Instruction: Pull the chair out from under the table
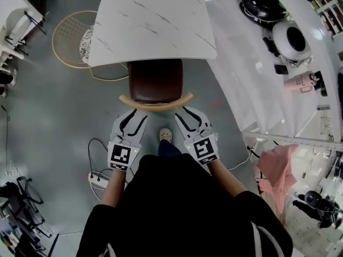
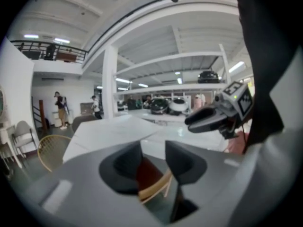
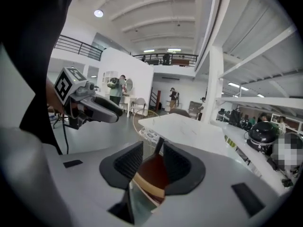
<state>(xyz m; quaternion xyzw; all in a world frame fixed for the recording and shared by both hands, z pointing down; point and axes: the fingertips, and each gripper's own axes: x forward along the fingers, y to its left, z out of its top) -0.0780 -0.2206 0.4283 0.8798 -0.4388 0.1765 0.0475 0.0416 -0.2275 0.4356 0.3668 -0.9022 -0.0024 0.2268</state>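
Observation:
The chair stands tucked under the white marble table (image 1: 153, 23), its brown seat (image 1: 155, 79) half hidden below the top and its curved wooden backrest (image 1: 155, 105) toward me. My left gripper (image 1: 135, 113) points at the backrest's left part and my right gripper (image 1: 186, 111) at its right part. Both end just short of the backrest. In the left gripper view the jaws (image 2: 152, 152) stand apart, with the backrest (image 2: 156, 186) showing through the gap. The right gripper (image 3: 154, 150) is open too, and the seat (image 3: 154, 171) lies beyond it. Neither holds anything.
A round yellow wire chair (image 1: 72, 36) sits left of the table. A long white counter (image 1: 252, 79) with a black pot (image 1: 262, 4) runs down the right. A power strip (image 1: 99, 181) lies on the floor at my left, a pink cloth (image 1: 276, 167) at my right.

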